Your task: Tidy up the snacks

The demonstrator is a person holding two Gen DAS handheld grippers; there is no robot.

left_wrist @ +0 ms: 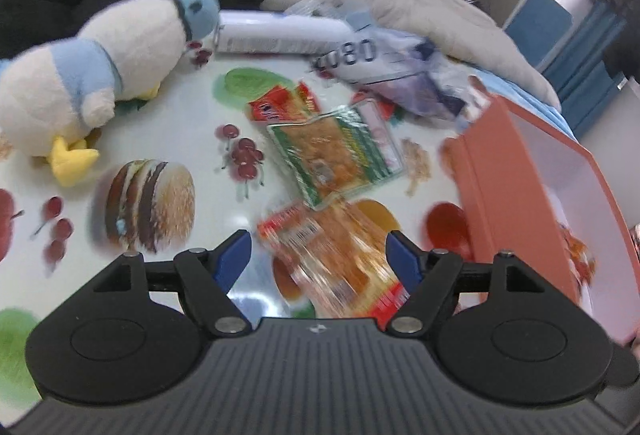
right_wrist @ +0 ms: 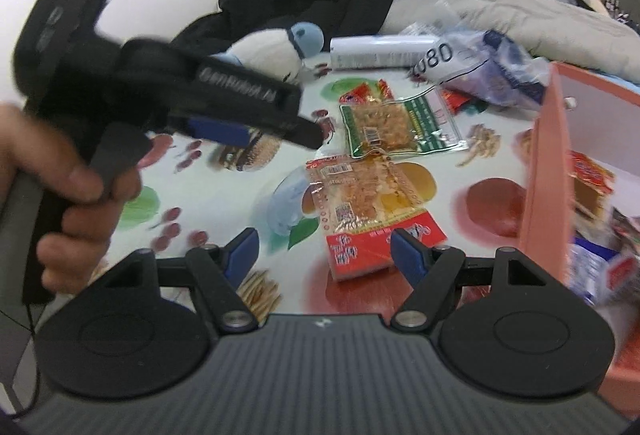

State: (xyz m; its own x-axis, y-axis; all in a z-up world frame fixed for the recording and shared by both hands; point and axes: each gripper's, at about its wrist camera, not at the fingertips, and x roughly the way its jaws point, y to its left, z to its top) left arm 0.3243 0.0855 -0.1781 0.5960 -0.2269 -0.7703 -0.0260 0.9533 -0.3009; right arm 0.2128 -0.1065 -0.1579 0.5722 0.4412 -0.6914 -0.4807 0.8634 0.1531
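1. Glossy food-print tablecloth [right_wrist: 224, 219] carries 2 flat snack packets, with a pink box [right_wrist: 540, 171] at the right.
2. Left gripper [left_wrist: 318, 255] and right gripper [right_wrist: 324, 253] both hang spread and empty.
3. Red-edged packet [right_wrist: 360, 203] lies nearest, just before the right gripper; green-edged packet [right_wrist: 396, 123] touches its far end.
4. Both look light, crinkly and slippery; pinching a sealed edge seems safest.
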